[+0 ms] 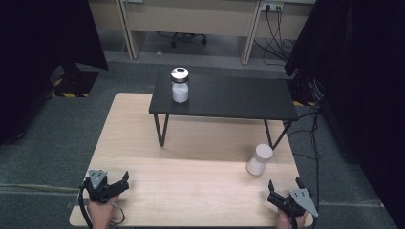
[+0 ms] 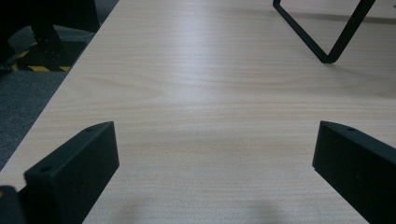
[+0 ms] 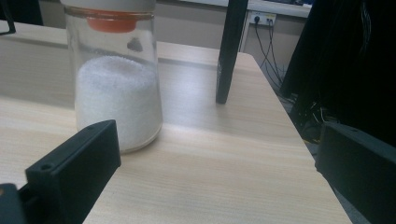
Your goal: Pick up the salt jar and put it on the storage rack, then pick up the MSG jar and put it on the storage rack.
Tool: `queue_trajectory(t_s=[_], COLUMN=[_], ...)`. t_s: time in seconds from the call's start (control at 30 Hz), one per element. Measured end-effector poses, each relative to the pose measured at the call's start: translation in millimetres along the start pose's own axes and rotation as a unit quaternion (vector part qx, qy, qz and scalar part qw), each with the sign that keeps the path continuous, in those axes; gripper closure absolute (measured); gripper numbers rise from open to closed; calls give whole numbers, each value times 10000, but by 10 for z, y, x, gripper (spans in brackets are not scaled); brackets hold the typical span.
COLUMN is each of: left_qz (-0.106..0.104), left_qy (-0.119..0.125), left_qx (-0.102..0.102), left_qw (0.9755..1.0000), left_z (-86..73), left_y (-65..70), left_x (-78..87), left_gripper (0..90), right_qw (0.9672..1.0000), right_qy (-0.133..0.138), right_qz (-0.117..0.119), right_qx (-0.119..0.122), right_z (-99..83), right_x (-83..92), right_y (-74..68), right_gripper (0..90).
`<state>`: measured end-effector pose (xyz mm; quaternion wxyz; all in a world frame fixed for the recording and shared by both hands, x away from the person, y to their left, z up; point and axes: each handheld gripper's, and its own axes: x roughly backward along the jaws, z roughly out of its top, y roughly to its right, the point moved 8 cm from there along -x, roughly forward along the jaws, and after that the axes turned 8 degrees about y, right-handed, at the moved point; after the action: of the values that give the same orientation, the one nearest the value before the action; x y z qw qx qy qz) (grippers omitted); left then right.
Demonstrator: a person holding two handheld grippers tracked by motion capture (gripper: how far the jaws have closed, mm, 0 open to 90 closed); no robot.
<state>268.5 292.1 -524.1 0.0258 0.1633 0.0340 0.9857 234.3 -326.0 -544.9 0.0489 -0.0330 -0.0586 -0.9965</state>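
Nothing grasped yet. Right tool [image 1: 285,187] released, near the jar [image 1: 259,160] on the table [image 1: 191,186]; left tool [image 1: 122,181] released, idle. Reach and grasp remain.

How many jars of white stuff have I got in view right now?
2. One jar stands on the black raised shelf, towards its left end. The other jar stands on the wooden table, just ahead of the right tool. None seems hidden.

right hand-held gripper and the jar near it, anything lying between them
Nothing: bare wooden table lies between the right hand-held gripper and the jar of white grains, as the high view and right gripper view show.
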Motion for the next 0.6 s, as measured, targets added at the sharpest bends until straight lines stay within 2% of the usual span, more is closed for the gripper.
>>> queue_trajectory(t_s=[0.23, 0.43, 0.6], left_qz=[3, 16, 18], left_qy=[13, 43, 69], left_qx=[-156, -163, -172], left_qw=[9999, 9999, 9998], left_z=[-11, -17, -22], left_y=[31, 35, 37], left_x=[6, 15, 22], left_gripper=[0, 0, 0], right_qw=[10000, 10000, 9998], right_qy=[20, 37, 82], right_qz=[-8, -5, 155], right_qx=[35, -25, -57], right_z=[-4, -5, -7], right_x=[2, 5, 9], right_y=[-5, 4, 29], right_gripper=[3, 3, 3])
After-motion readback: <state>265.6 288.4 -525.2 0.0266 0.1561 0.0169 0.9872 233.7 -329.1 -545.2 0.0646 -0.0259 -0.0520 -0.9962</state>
